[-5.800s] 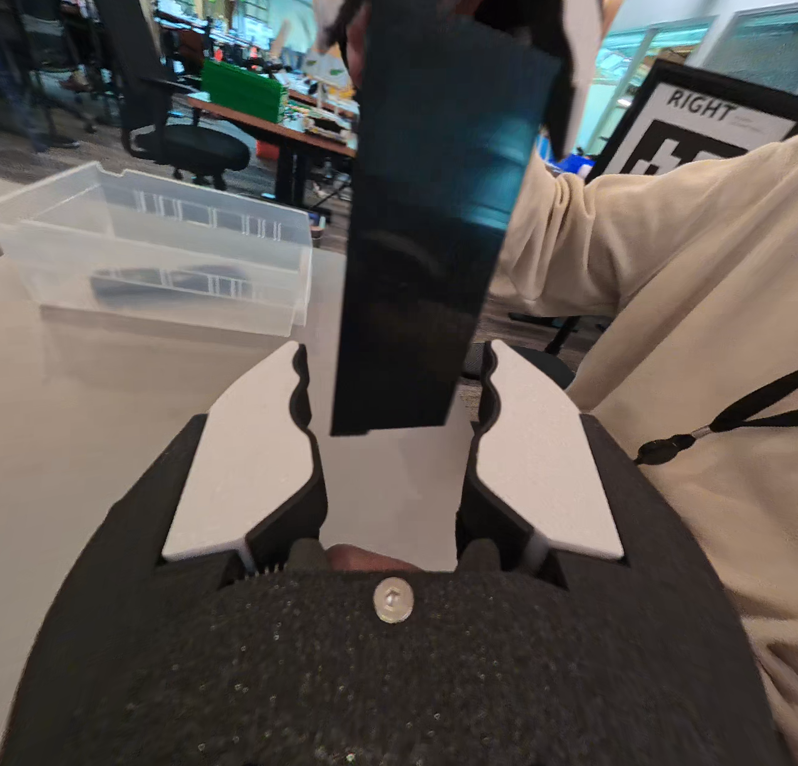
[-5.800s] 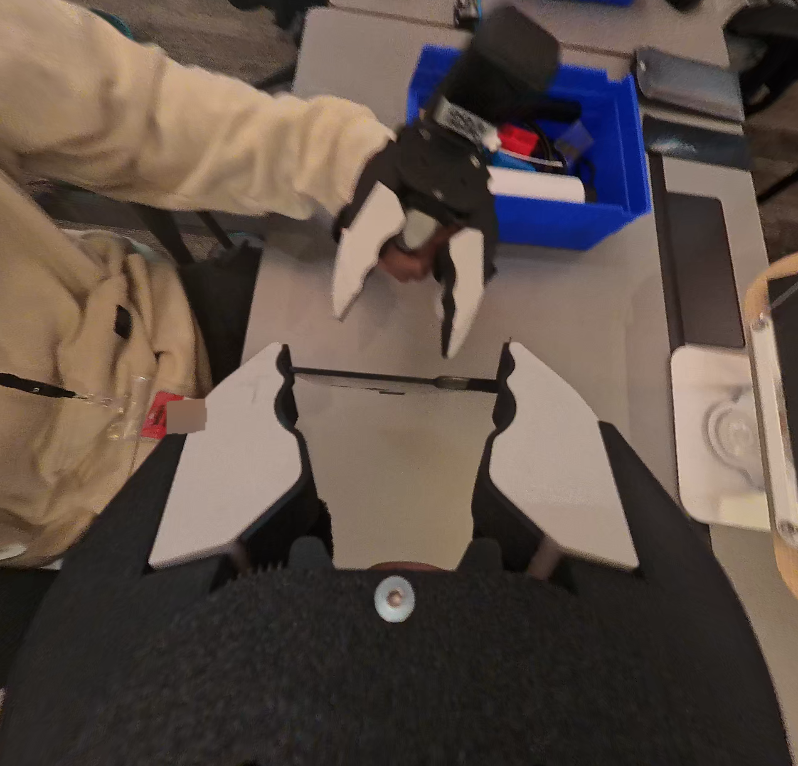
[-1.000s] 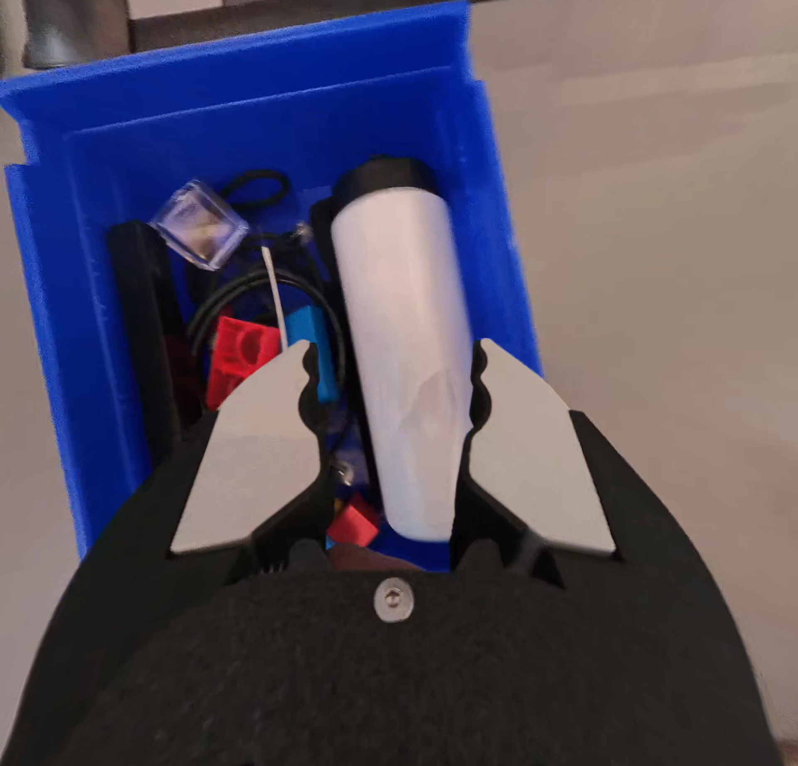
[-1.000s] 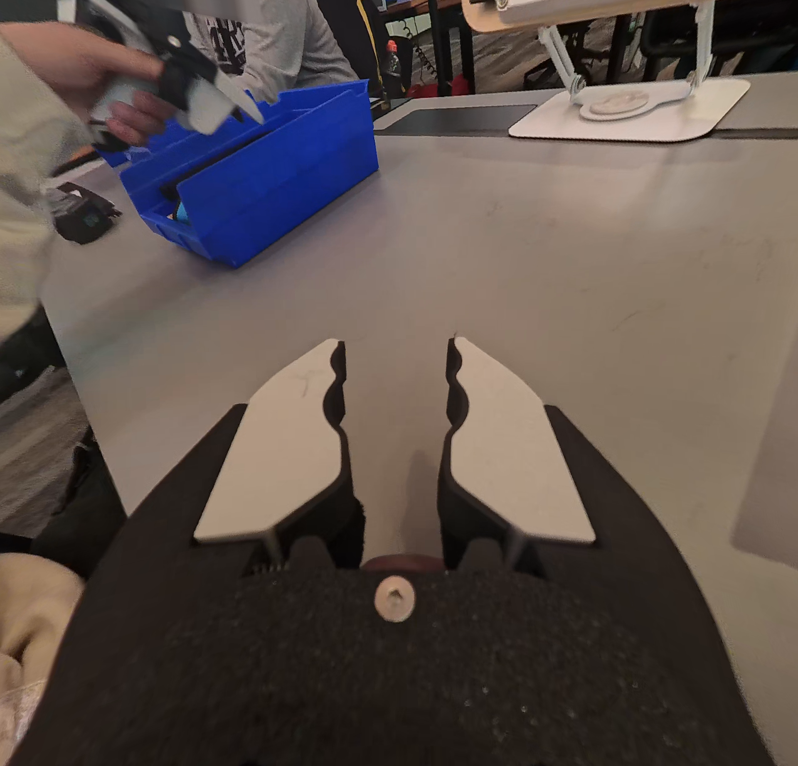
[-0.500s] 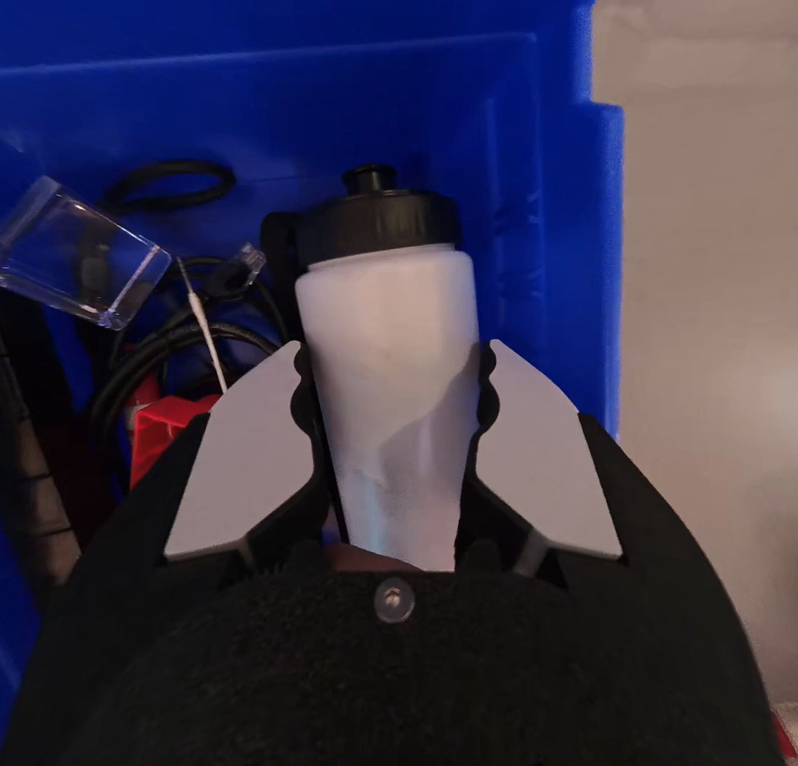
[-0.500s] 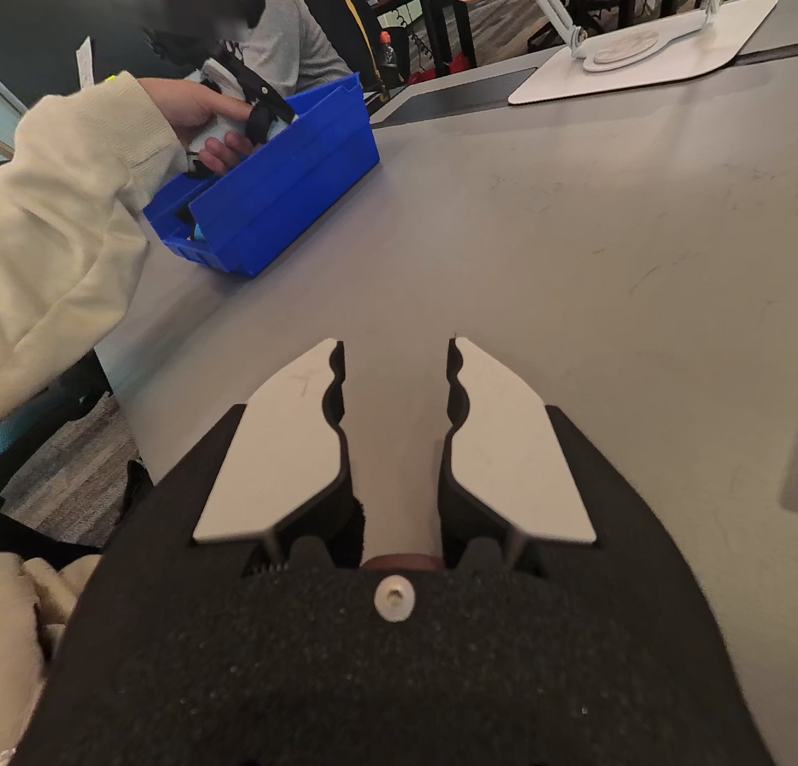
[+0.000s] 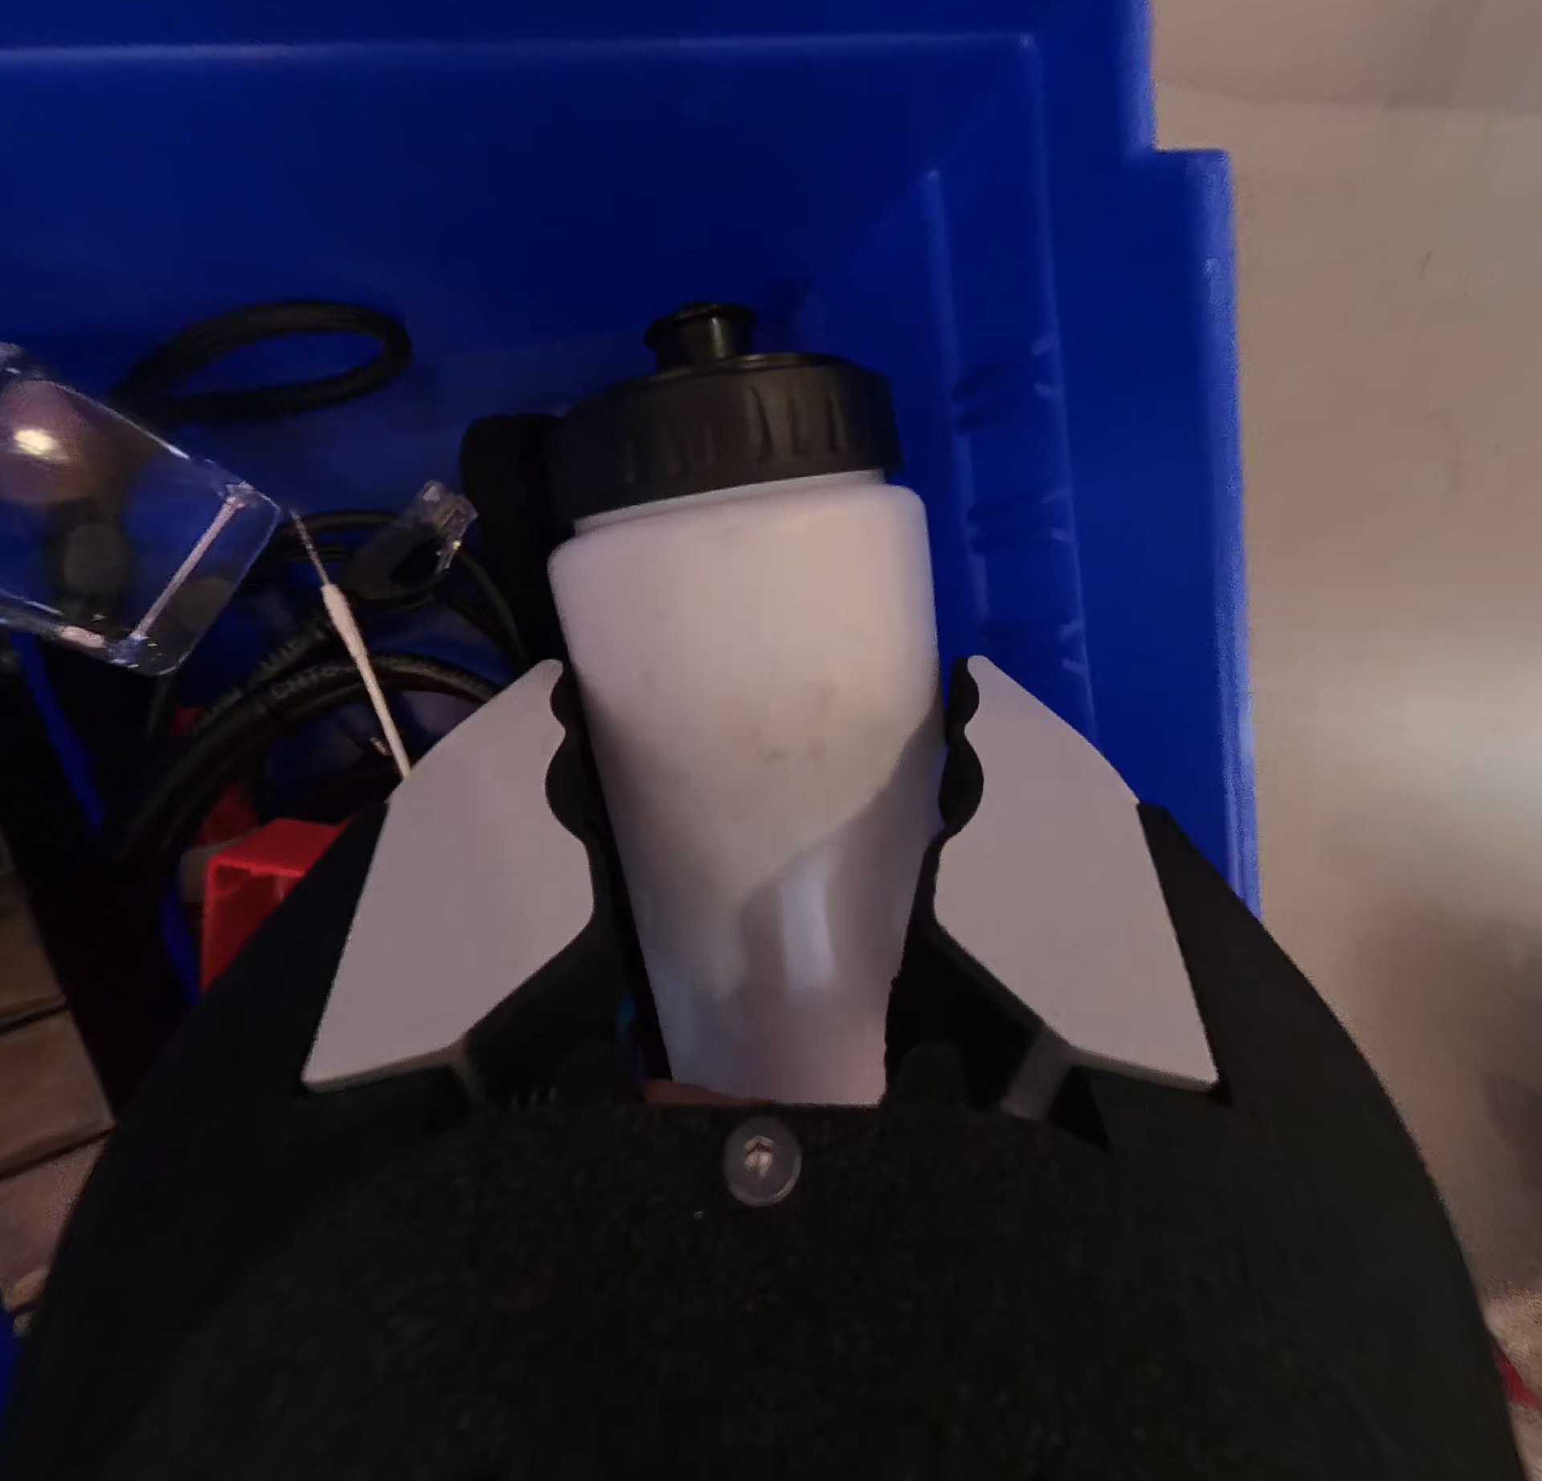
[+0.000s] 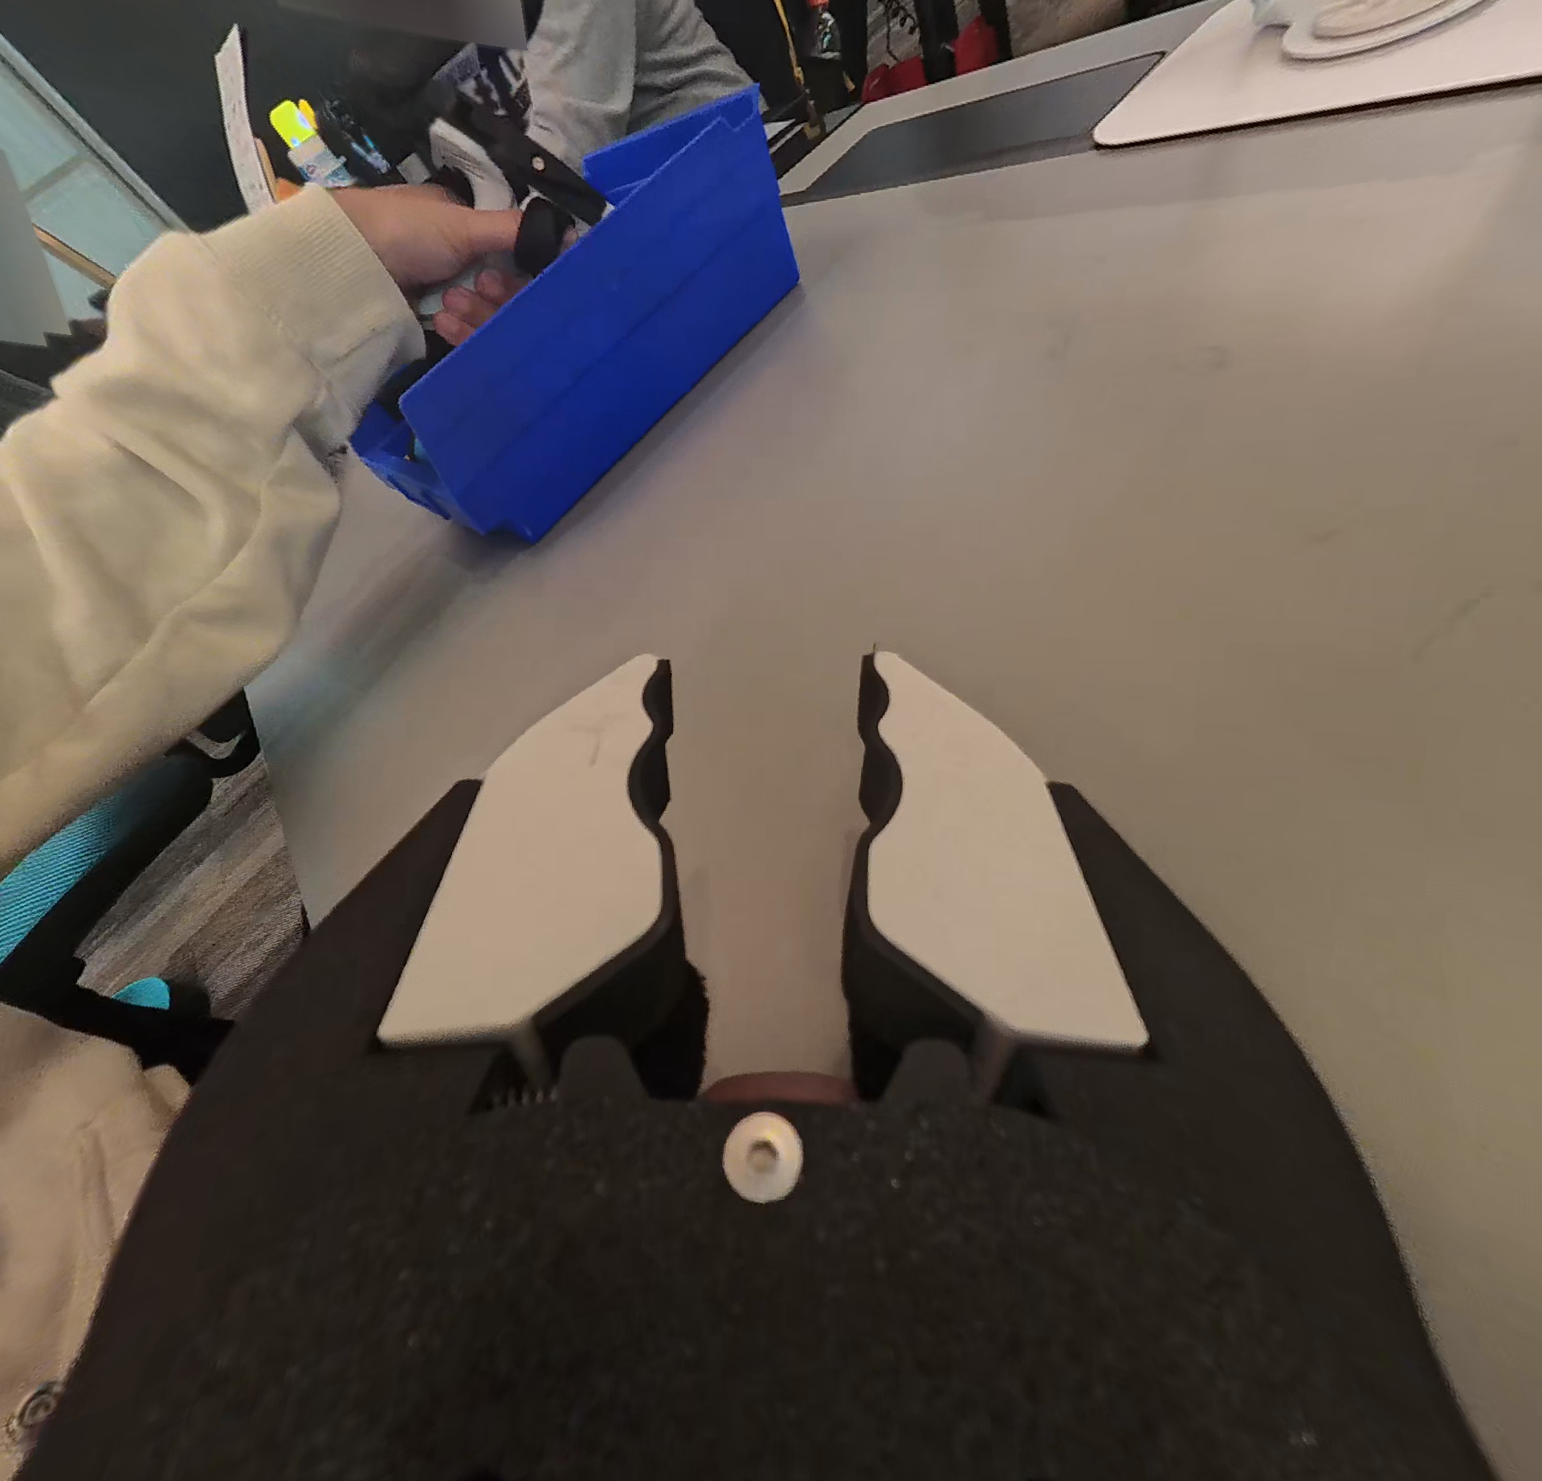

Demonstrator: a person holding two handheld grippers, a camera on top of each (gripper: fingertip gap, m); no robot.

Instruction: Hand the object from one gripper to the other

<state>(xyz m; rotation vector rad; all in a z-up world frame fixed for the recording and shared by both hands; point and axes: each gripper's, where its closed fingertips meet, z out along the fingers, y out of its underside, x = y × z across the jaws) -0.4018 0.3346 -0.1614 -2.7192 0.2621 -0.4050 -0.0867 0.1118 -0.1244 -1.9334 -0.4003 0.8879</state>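
Left hand-held gripper astride white bottle in blue bin, clamp uncertain; right hand-held gripper apart, empty over counter; pickup underway, lift and handover probably remaining.

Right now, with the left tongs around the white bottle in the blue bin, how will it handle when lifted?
The white bottle looks smooth and round, so it may slip or roll. Its plastic wall probably flexes. Its tapered body could slide through the left tongs.
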